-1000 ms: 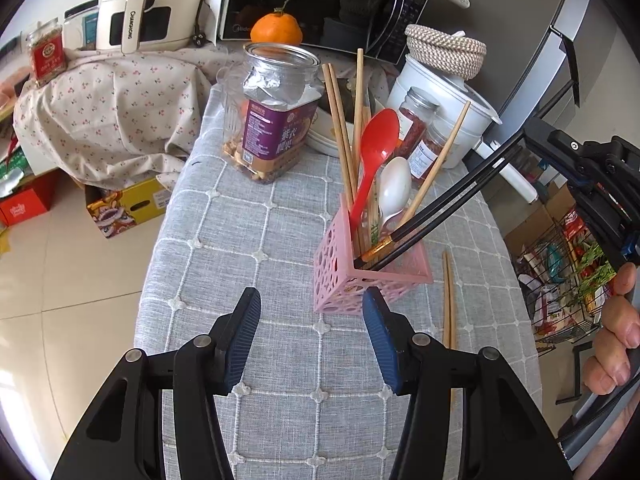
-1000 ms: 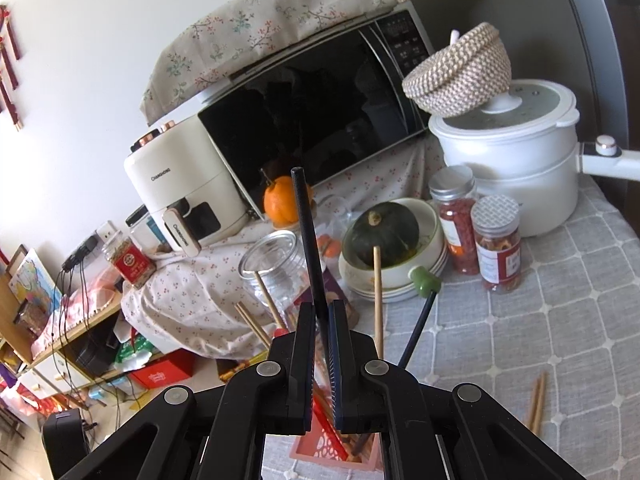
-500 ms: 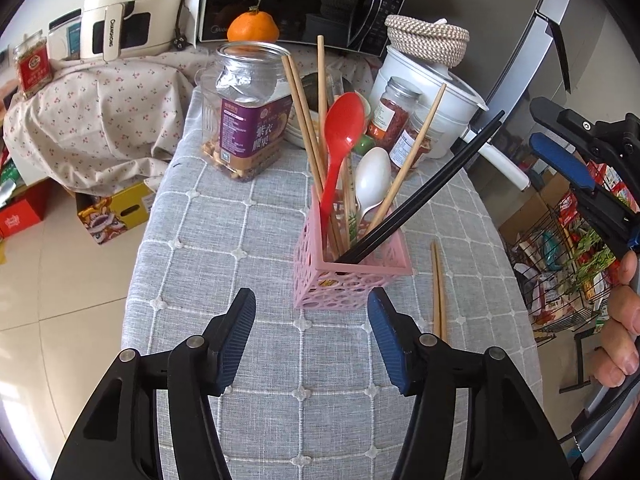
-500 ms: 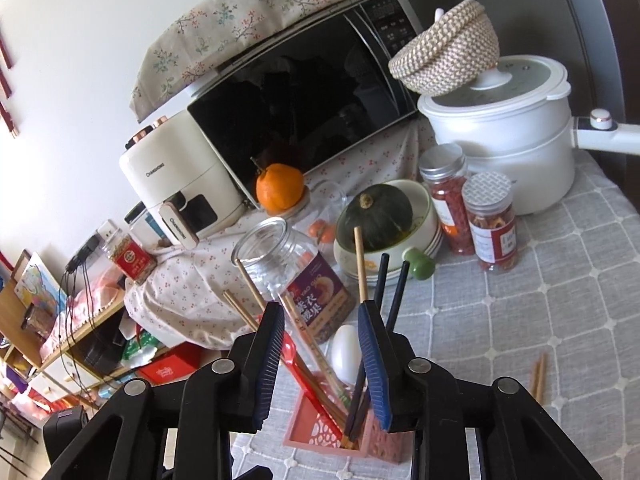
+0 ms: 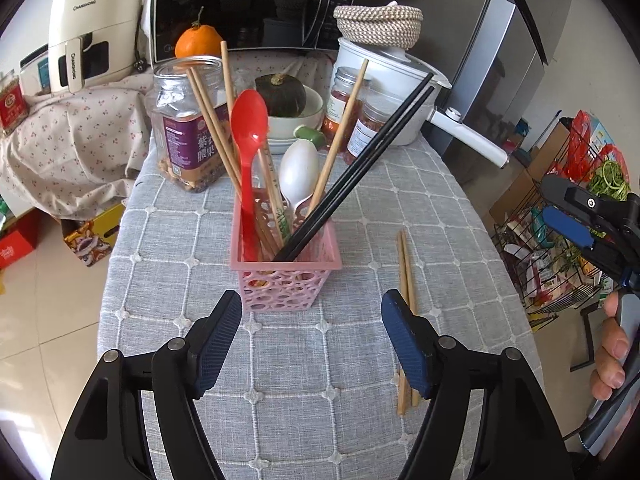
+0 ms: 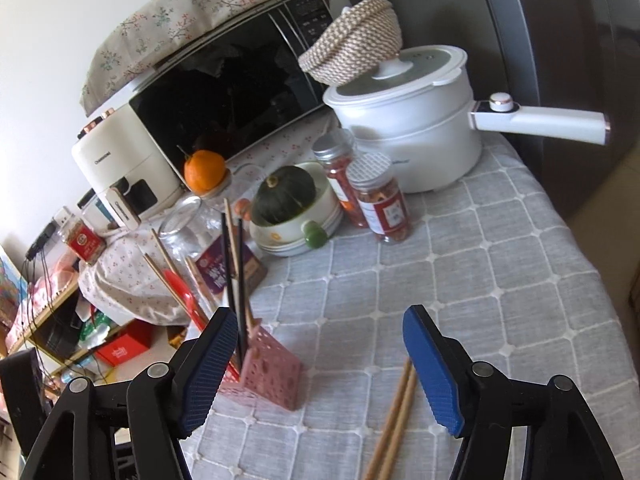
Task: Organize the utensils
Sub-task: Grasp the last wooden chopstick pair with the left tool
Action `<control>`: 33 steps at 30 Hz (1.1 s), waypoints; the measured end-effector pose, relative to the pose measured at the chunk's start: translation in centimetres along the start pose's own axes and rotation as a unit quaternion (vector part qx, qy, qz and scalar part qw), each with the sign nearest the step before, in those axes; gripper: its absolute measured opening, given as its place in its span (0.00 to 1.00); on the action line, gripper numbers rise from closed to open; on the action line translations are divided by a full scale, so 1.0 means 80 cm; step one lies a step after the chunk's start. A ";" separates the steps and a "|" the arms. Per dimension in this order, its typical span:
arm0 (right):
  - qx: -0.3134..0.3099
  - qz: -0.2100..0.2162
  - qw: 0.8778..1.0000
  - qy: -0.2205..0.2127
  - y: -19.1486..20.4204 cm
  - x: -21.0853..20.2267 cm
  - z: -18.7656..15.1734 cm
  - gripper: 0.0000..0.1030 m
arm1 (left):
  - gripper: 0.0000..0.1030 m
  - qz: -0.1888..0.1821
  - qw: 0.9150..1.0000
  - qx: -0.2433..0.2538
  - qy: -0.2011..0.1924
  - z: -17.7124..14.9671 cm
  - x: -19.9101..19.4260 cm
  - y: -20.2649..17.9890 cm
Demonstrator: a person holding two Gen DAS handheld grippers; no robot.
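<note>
A pair of wooden chopsticks (image 6: 394, 420) lies flat on the gray tablecloth (image 5: 280, 380), just right of the pink utensil basket (image 5: 285, 268). The right gripper (image 6: 324, 364) hangs over them, jaws wide; the left gripper (image 5: 312, 340) is wide too. Pinching only one stick could roll the other away.

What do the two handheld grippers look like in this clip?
Both the left gripper and right gripper share one design: glossy black plastic linkage arms with silver pivot screws, and jaws faced with ribbed dark-blue pads. A bare hand grips the right one.
</note>
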State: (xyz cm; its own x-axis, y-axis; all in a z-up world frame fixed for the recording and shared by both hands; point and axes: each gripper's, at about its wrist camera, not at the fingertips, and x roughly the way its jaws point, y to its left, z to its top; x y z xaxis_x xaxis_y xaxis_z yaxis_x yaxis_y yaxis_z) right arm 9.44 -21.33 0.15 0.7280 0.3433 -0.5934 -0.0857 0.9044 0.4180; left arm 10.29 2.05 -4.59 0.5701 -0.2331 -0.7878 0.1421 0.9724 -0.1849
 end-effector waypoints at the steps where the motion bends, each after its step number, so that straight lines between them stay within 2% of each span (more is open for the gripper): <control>1: 0.002 -0.006 1.000 0.005 -0.008 0.000 -0.002 0.72 | 0.73 -0.001 1.000 0.006 0.003 -0.001 0.003 -0.007; 4: 0.000 -0.030 0.999 0.014 -0.026 -0.003 -0.008 0.74 | 0.73 0.000 1.000 0.024 0.013 -0.005 0.015 -0.027; 10: -0.043 -0.092 0.994 0.028 -0.048 -0.003 -0.023 0.76 | 0.73 0.008 0.997 0.061 0.038 -0.016 0.045 -0.069; 15: -0.053 -0.104 0.991 0.067 -0.070 0.006 -0.035 0.78 | 0.73 0.017 0.994 0.086 0.059 -0.023 0.072 -0.096; 21: -0.059 -0.116 0.984 0.119 -0.090 0.024 -0.051 0.78 | 0.72 0.007 0.992 0.067 0.105 -0.014 0.116 -0.112; 22: -0.060 -0.115 0.983 0.127 -0.092 0.027 -0.053 0.78 | 0.68 0.010 0.992 0.065 0.106 -0.012 0.122 -0.114; 26: -0.073 -0.121 0.980 0.140 -0.096 0.034 -0.056 0.78 | 0.36 0.027 0.990 0.070 0.116 0.000 0.153 -0.123; 29: -0.069 -0.122 0.979 0.145 -0.101 0.036 -0.056 0.78 | 0.28 0.015 0.990 0.064 0.124 0.011 0.174 -0.130; 33: -0.041 -0.118 0.980 0.154 -0.115 0.037 -0.055 0.78 | 0.18 0.018 0.989 0.068 0.128 0.024 0.200 -0.142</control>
State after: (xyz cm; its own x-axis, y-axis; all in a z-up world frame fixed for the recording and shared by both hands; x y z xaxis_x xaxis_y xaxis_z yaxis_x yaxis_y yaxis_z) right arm 9.39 -27.50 -8.47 0.4950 0.1708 -0.8519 -0.0024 0.9807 0.1953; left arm 19.36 -12.74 -13.98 0.3564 -0.1712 -0.9185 0.2432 0.9662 -0.0858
